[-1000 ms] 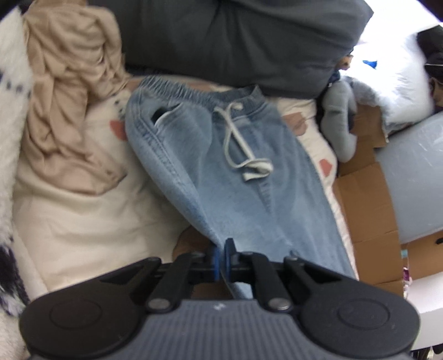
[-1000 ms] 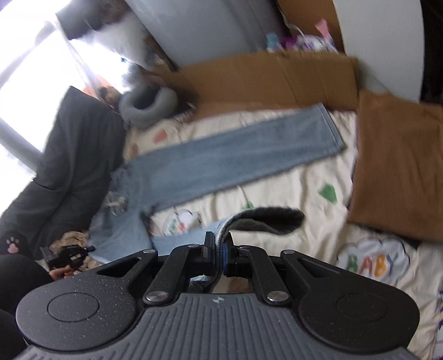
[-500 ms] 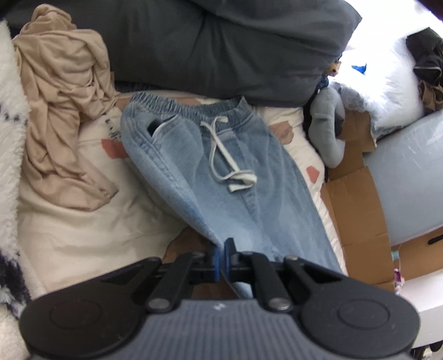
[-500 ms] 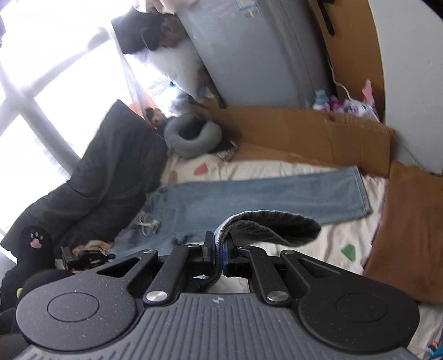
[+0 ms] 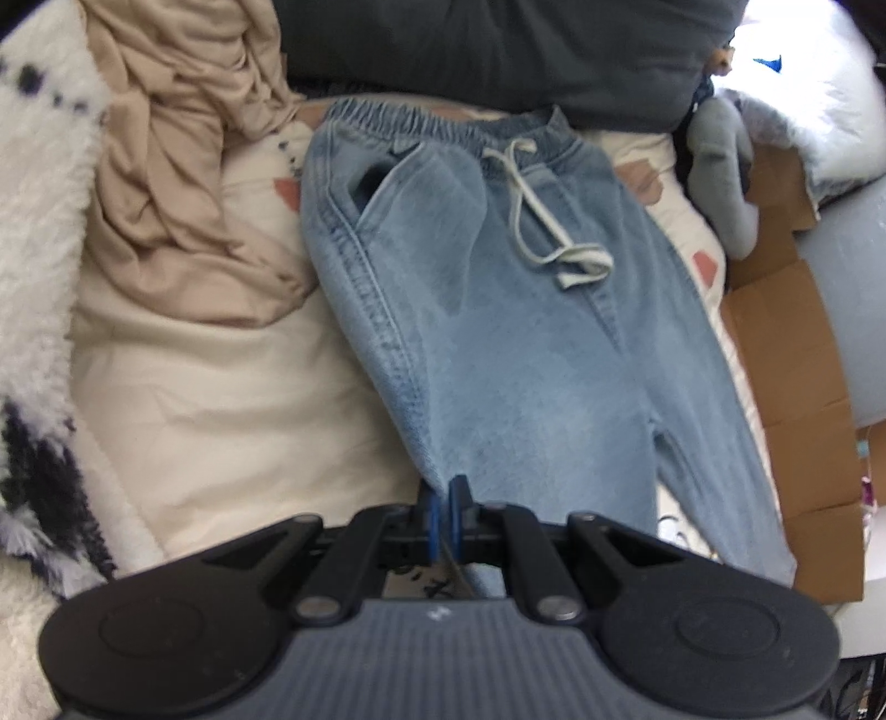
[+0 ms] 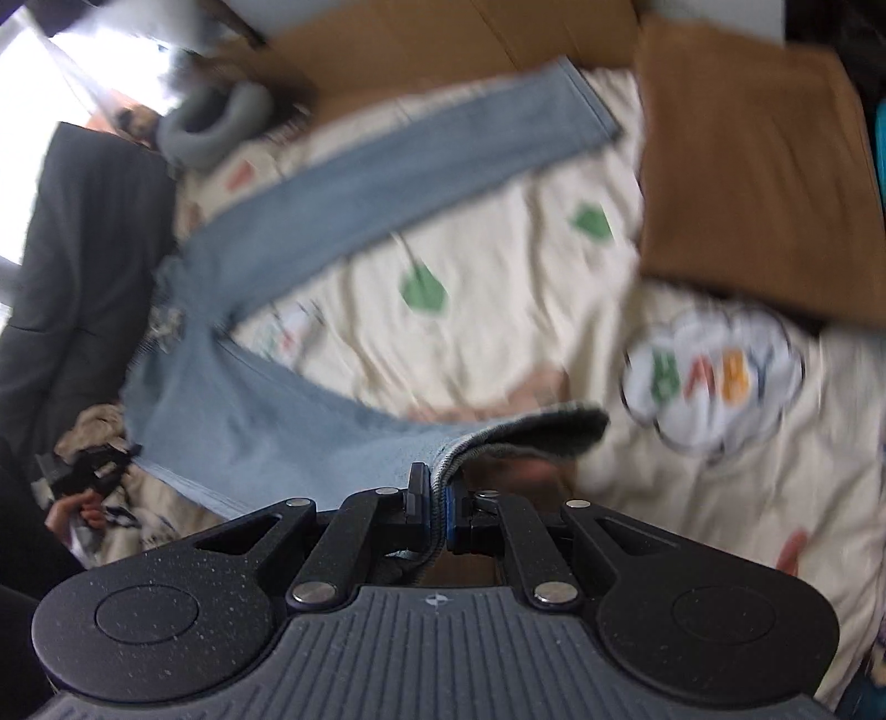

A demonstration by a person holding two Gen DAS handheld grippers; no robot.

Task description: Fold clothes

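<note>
Light blue jeans [image 5: 498,310] with an elastic waistband and a white drawstring [image 5: 548,232] lie on a cream quilt [image 5: 210,399]. In the left wrist view my left gripper [image 5: 443,501] is shut on the jeans' side seam, near the hip. In the right wrist view my right gripper [image 6: 437,498] is shut on the hem of one jeans leg [image 6: 310,421], whose cuff curls open just beyond the fingers. The other leg [image 6: 421,166] stretches flat across the quilt toward the cardboard. The left gripper [image 6: 83,471] shows small at the far left, in a hand.
A crumpled beige garment [image 5: 183,183] lies left of the jeans, a dark grey cushion [image 5: 498,50] behind the waistband. Flattened cardboard [image 5: 786,354] borders the quilt at the right. A folded brown garment [image 6: 753,177] sits at the quilt's corner beside a "BABY" patch [image 6: 714,376]. A grey neck pillow [image 6: 216,127] lies at the back.
The right gripper has dropped toward the quilt with the jeans hem in it, and its view now tilts down at the bedding. The left gripper sank a little closer to the jeans.
</note>
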